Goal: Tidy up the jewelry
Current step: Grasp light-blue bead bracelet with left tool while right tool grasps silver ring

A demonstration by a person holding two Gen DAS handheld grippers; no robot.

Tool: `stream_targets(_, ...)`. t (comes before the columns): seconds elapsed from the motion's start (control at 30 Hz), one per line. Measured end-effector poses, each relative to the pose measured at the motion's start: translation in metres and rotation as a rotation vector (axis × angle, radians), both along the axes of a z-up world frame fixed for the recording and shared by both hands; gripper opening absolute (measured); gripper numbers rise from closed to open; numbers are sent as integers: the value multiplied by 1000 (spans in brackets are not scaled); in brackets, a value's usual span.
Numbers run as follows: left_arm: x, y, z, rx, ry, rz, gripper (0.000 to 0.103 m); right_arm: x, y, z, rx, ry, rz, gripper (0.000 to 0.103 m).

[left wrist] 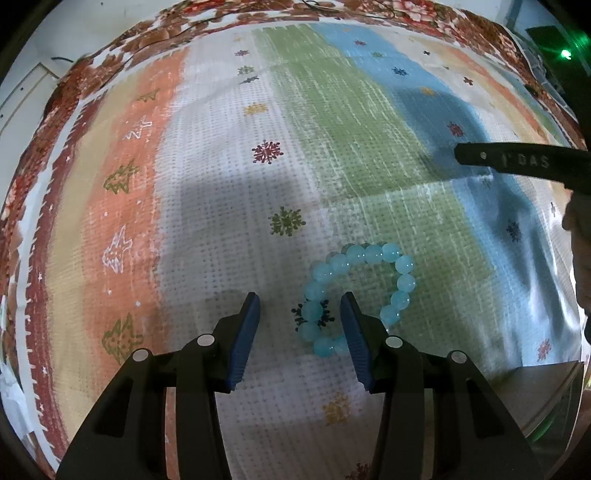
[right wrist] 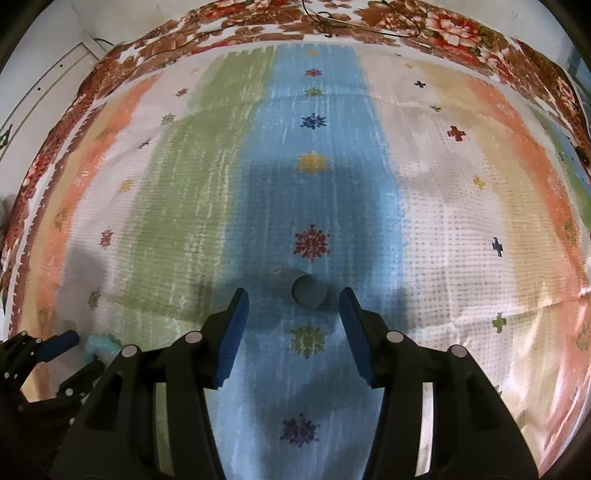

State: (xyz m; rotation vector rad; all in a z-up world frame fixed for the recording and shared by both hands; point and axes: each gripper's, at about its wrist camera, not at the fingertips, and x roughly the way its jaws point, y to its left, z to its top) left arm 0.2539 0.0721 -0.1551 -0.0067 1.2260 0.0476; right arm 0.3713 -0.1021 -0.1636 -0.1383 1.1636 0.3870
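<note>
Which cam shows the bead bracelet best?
Left wrist. The turquoise bead bracelet lies almost whole on the striped cloth, partly between the open left gripper fingers. Right wrist shows only a blurred scrap of it at the lower left edge, beside the left gripper.

A striped mat [left wrist: 229,229] with snowflake prints covered the floral-clothed bed [right wrist: 436,22]. A pale blue bead bracelet [left wrist: 400,275] lay on it at five o'clock, a small grey cylinder [right wrist: 308,291] on the blue stripe.
</note>
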Motion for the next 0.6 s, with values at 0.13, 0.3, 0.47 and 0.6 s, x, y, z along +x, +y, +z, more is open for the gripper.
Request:
stream_targets(0.13, -2, -3, -1, 17, -4, -25, 44, 6, 1, -4, 5, 9, 0, 52)
stream_targets(0.3, -2, -3, -3, 18, -5, -41, 44, 7, 2, -7, 4, 11, 1, 55)
stream_targets(0.47, -3, -10, -2, 27, 1, -76, 11, 5, 3, -9, -32, -1, 7, 42)
stream_targets(0.6, -2, -5, -1, -11, 4, -59, 11, 5, 1, -9, -21, 12, 7, 22)
